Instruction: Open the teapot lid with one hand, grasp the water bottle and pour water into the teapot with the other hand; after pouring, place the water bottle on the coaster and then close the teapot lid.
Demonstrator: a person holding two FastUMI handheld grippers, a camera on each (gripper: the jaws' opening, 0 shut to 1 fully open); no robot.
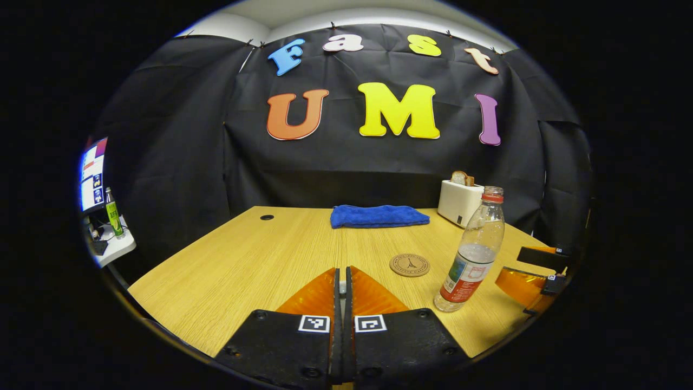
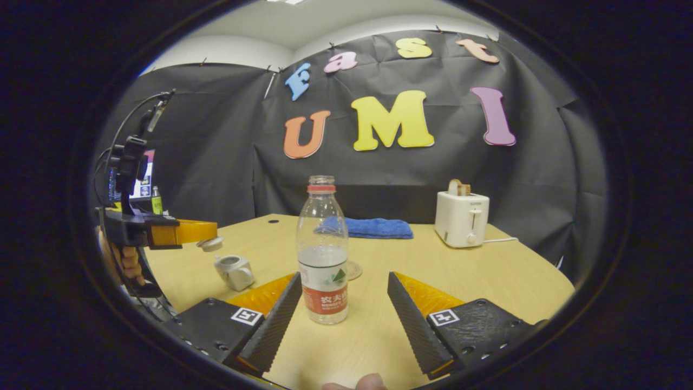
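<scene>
So here's where I'm at. My left gripper [image 1: 342, 287] has its fingers pinched nearly together, and in the right gripper view I can see it at about 9 o'clock [image 2: 208, 233] holding something small and round at its tip. I'm fairly sure that's the teapot lid [image 2: 209, 244], lifted clear, because the teapot [image 2: 234, 271] sits on the table just below it with its top looking open. Whether both fingers really press on the lid, I can't tell from this angle.

My right gripper [image 2: 345, 303] is spread wide, fingers either side of the water bottle [image 2: 322, 252] but apart from it, so no grasp yet. The bottle stands upright at 12 o'clock from those fingers, cap off, roughly half full. From the left gripper view it's at about 3 o'clock [image 1: 474, 252], with the coaster [image 1: 410, 265] just to its left and bare.

Way I read it: lid step looks done. Still left: close on the bottle, pour into the teapot, park the bottle on the coaster, lid back on. So maybe a quarter in.

Blue cloth [image 1: 378, 215] and toaster [image 2: 462, 219] sit at the far edge of the table [image 1: 243, 260], well out of the way.
</scene>
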